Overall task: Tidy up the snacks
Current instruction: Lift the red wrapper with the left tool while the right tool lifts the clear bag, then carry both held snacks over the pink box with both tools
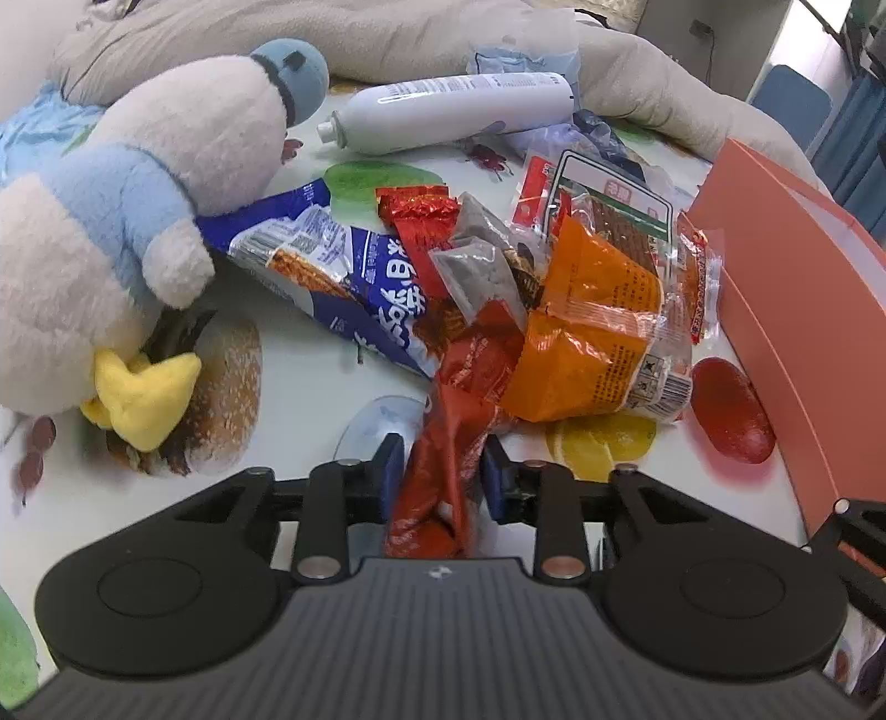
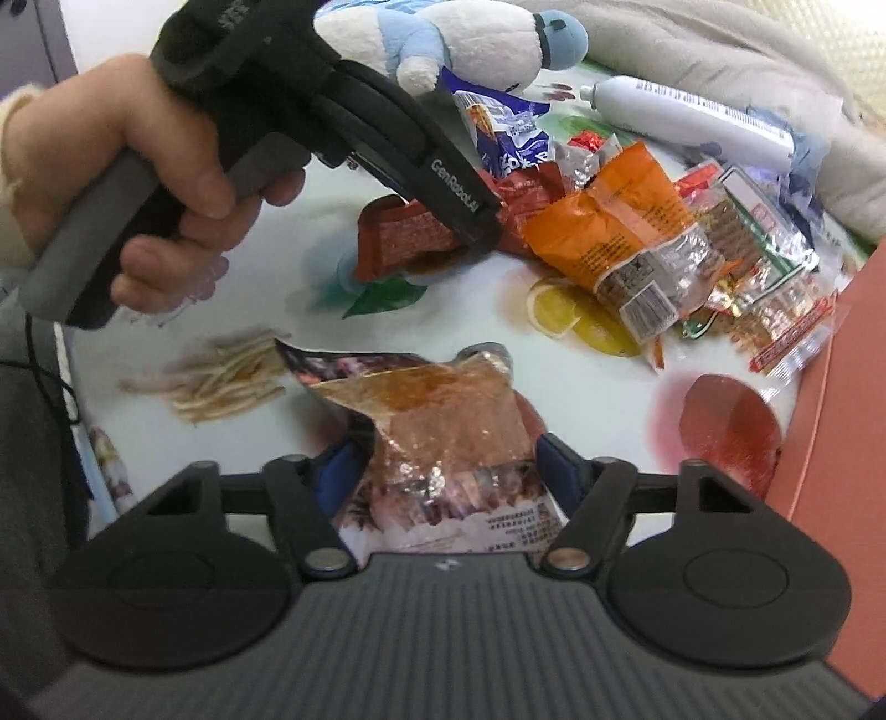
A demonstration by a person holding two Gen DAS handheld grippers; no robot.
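My left gripper is shut on a red snack packet at the near edge of a snack pile; it also shows in the right wrist view. The pile holds an orange packet, a blue noodle bag, a small red foil packet and clear packets. My right gripper is shut on a clear brownish snack bag, held just above the table. The left gripper's body and the hand holding it show in the right wrist view.
A plush penguin lies at the left of the pile. A white bottle lies behind it. A salmon box stands at the right. A beige blanket lies at the back. The tablecloth has printed food pictures.
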